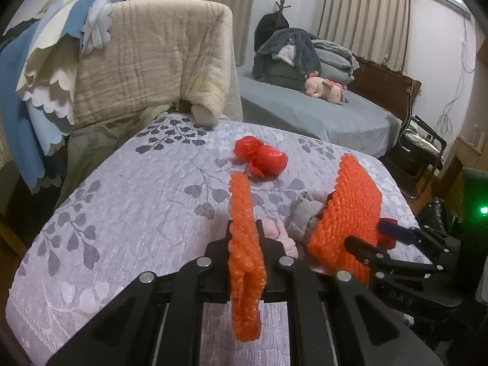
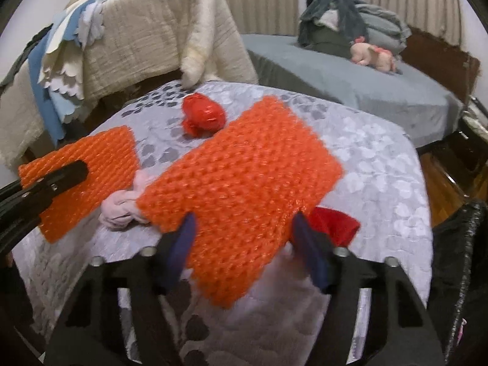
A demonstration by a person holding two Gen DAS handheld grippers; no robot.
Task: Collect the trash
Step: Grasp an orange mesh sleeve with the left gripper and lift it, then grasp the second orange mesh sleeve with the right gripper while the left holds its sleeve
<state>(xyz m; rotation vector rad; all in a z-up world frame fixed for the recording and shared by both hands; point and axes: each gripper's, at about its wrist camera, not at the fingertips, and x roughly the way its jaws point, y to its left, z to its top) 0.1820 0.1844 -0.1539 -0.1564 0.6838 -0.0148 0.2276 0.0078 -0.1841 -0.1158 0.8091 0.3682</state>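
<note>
My left gripper [image 1: 244, 225] is shut on an orange bubble-wrap sheet [image 1: 244, 274], seen edge-on above the floral bedspread [image 1: 137, 198]. From the right wrist view that sheet [image 2: 100, 158] hangs at the left, under the left gripper [image 2: 80, 169]. My right gripper [image 2: 244, 228] has its blue pads pressed on both sides of a second orange sheet [image 2: 244, 177], raised and tilted. In the left wrist view the right gripper [image 1: 369, 231] and its sheet [image 1: 347, 213] are at the right. A crumpled red plastic bag [image 1: 259, 157] [image 2: 202, 116] lies farther back.
Pink cloth [image 2: 122, 210], grey cloth [image 1: 305, 216] and a red item [image 2: 332, 222] lie under the sheets. A quilt-draped chair [image 1: 146, 61] stands behind the bed. A grey bed [image 1: 320, 113] with a plush toy [image 1: 326, 88] is at the back right, a black bag [image 2: 457, 259] at the right.
</note>
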